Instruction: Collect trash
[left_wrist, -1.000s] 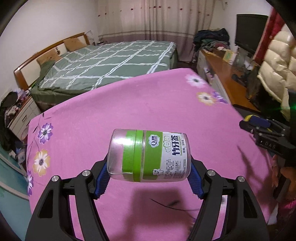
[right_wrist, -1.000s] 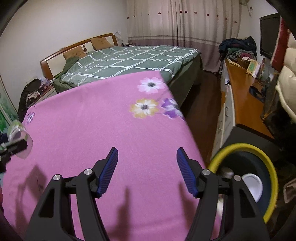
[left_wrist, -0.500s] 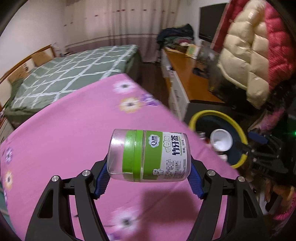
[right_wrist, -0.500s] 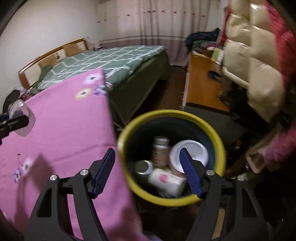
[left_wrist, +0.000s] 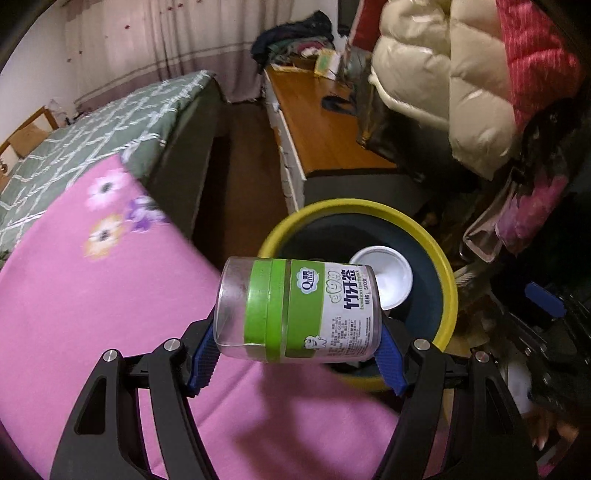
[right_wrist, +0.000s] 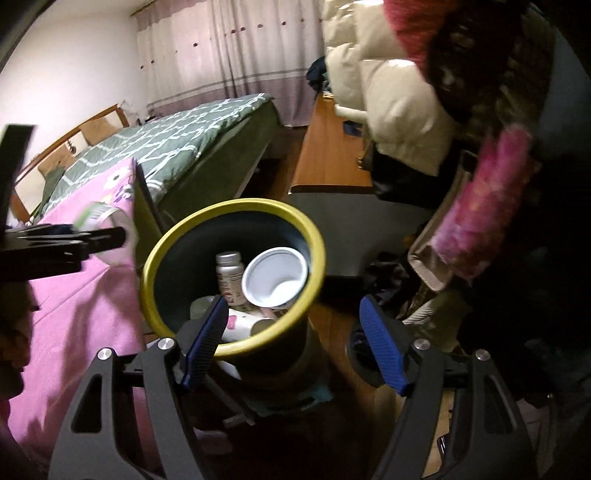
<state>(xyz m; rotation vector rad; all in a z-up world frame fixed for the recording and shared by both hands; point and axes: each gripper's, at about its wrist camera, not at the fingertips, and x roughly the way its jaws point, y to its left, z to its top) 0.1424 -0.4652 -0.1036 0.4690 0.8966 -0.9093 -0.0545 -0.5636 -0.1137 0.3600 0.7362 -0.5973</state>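
Observation:
My left gripper (left_wrist: 295, 354) is shut on a clear plastic jar with a green label (left_wrist: 299, 308), held sideways between the blue pads. Behind it stands the dark bin with a yellow rim (left_wrist: 445, 280), a white cup (left_wrist: 388, 275) inside. In the right wrist view my right gripper (right_wrist: 295, 343) is open and empty, its jaws straddling the near edge of the bin (right_wrist: 159, 247). Inside lie a white cup (right_wrist: 275, 277), a pill bottle (right_wrist: 229, 273) and a white tube (right_wrist: 240, 325). The left gripper (right_wrist: 70, 240) with the jar (right_wrist: 107, 221) shows at the left.
The pink flowered cloth (left_wrist: 92, 295) covers the surface left of the bin. A green checked bed (left_wrist: 92, 136) lies beyond, a wooden sideboard (left_wrist: 317, 125) behind the bin. Puffy coats (left_wrist: 443, 74) and bags (right_wrist: 480, 206) crowd the right side.
Both grippers have swung right, from over the pink cloth to the yellow-rimmed bin. The jar stays gripped in the left. The right gripper now hangs over the bin's near edge.

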